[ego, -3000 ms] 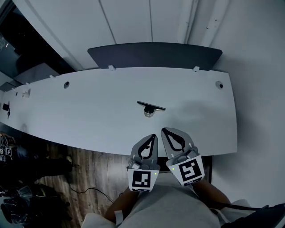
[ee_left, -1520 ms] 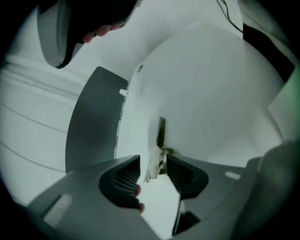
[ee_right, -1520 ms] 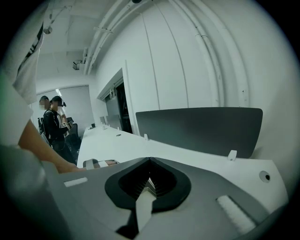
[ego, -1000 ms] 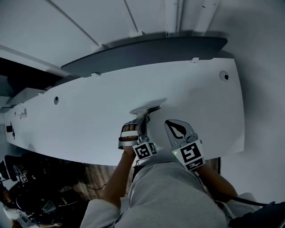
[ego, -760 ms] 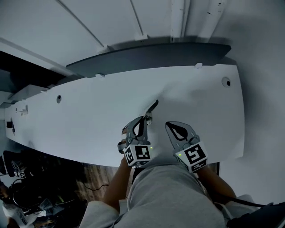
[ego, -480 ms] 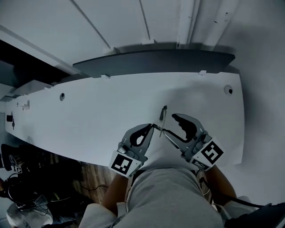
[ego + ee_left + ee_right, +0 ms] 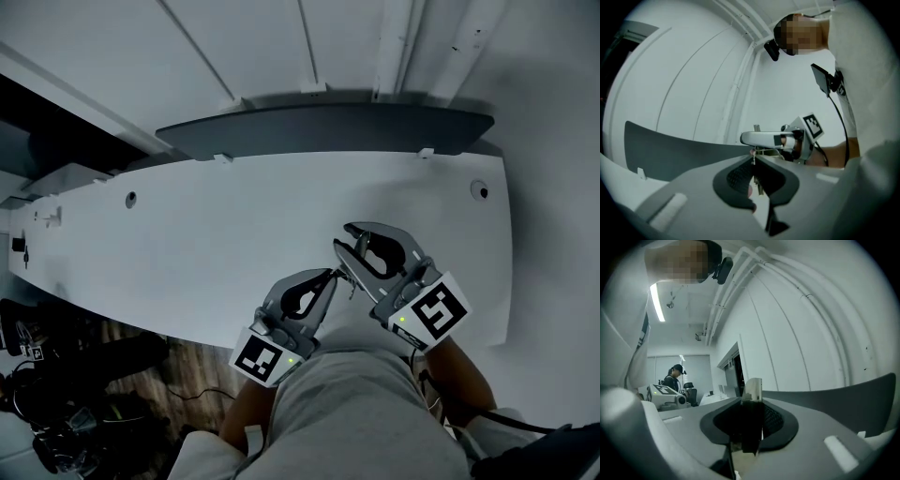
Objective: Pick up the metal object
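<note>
Above the near edge of the white table [image 7: 187, 244], I have both tongs level, their tips meeting. My left gripper [image 7: 328, 275] is clenched, nipping a thin part of the metal object [image 7: 752, 389] at its very tips. My right gripper [image 7: 343, 236] has just been closing its jaws, and the object's flat plate stands upright between them, gripped by the pads. The object hangs clear of the table, held by both grippers.

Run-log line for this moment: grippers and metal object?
left gripper: shut on metal object | right gripper: jaws have just been closing, metal object clamped between them | table: object lifted off it
</note>
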### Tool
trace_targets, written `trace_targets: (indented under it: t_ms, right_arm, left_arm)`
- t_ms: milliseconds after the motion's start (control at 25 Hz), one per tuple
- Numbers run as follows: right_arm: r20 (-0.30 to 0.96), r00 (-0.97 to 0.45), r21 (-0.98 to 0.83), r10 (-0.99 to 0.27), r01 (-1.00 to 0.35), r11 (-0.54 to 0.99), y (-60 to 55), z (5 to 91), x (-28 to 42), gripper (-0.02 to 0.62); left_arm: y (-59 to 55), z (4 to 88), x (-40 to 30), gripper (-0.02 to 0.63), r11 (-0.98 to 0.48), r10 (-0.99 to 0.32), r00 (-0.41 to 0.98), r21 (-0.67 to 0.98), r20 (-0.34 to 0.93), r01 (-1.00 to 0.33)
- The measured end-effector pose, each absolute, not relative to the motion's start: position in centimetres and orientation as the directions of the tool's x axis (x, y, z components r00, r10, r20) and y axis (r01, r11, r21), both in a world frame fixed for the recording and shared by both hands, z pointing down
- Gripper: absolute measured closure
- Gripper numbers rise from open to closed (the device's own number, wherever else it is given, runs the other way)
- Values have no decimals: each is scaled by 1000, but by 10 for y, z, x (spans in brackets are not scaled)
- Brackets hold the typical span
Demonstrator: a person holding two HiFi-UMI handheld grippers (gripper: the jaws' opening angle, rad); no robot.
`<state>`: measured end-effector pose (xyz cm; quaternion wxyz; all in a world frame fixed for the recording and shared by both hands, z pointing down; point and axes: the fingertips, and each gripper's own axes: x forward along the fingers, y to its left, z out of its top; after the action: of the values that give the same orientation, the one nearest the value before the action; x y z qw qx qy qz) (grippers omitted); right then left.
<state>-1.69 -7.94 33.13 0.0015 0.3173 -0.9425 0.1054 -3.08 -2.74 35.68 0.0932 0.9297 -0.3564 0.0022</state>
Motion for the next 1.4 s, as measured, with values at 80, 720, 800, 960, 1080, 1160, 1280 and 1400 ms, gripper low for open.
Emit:
trace_targets:
  t_ms: [80,720,800,960,1080,1160,1280,1400]
  right_arm:
    - [69,-783,-189,-618,-619,763,-81,329,-16,506]
    - [134,-549,-54,-825,-835,547,-97,331,4,517]
    - [125,-538,-24,-833,-841,540,-97,328,4,516]
    - [107,-533,8,-839,-844,537,-97,325,5,517]
    - [95,-536,12,-839,-842,539,-95,322,3,517]
    - [58,-546,23,-836,-836,548,-94,314,-2,517]
    - [36,-561,14,-827,-827,562,-92,308,-7,517]
    - [27,-572,-3,-820,-820,572,-86,306,-13,517]
  left_arm:
    - [-28,355,-32,598,-725,-669,741,161,68,-669]
    - [-16,365,-29,534,-586,-807,545,-201,226,-785]
    - [-16,363,-26,530,-596,-800,563,-164,206,-786]
    - [-13,359,-32,510,-596,-794,581,-42,180,-802]
    - [-8,365,-26,506,-655,-750,622,-125,226,-745]
    - [-10,366,-20,503,-665,-743,629,-144,229,-733]
    - [-16,363,-14,503,-662,-747,630,-154,214,-733]
    - [-22,360,-12,505,-654,-755,625,-151,200,-741]
